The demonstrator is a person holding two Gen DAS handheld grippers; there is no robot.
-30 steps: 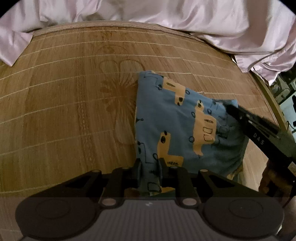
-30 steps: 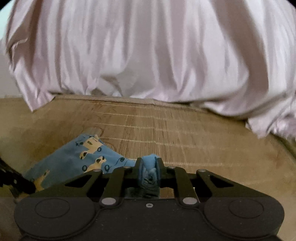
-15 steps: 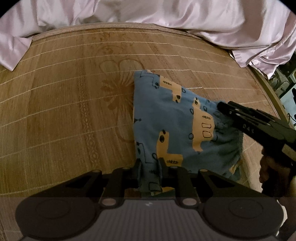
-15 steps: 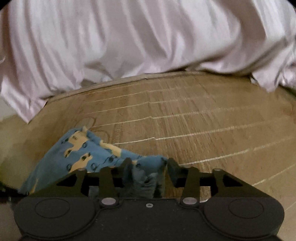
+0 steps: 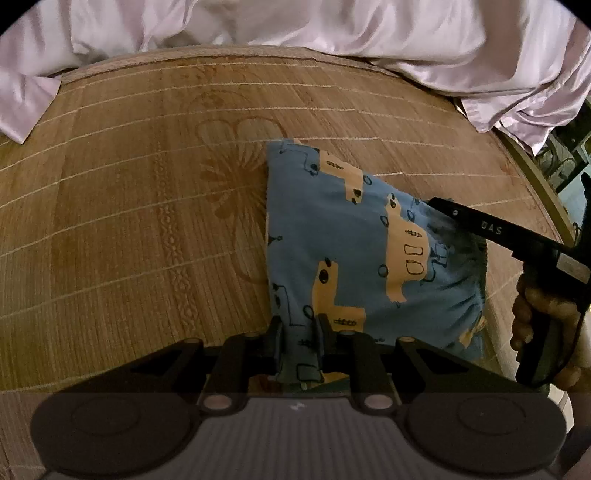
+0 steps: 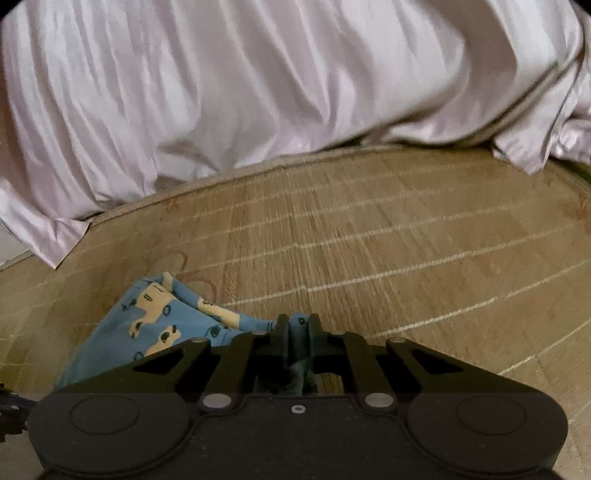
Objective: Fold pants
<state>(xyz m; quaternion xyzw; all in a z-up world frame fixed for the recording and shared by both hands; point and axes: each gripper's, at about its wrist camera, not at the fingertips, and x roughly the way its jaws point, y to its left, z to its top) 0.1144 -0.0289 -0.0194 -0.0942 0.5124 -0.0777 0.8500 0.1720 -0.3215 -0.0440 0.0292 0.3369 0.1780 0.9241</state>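
Note:
The pants (image 5: 354,251) are small, blue, printed with yellow vehicles, and lie folded into a compact shape on a bamboo mat (image 5: 140,229). My left gripper (image 5: 298,325) is shut on their near edge. My right gripper (image 6: 298,325) is shut on a bunch of the blue fabric at the pants' right side; the pants (image 6: 155,325) spread to its left. In the left wrist view the right gripper (image 5: 436,205) reaches in from the right, held by a hand (image 5: 543,314).
A pale lilac satin sheet (image 6: 258,92) is heaped along the far edge of the mat, also in the left wrist view (image 5: 332,26). The mat's right edge (image 5: 532,181) borders dark clutter.
The right gripper opened briefly half a second ago and has shut again on the fabric, having swung its view leftward. The left gripper kept its hold.

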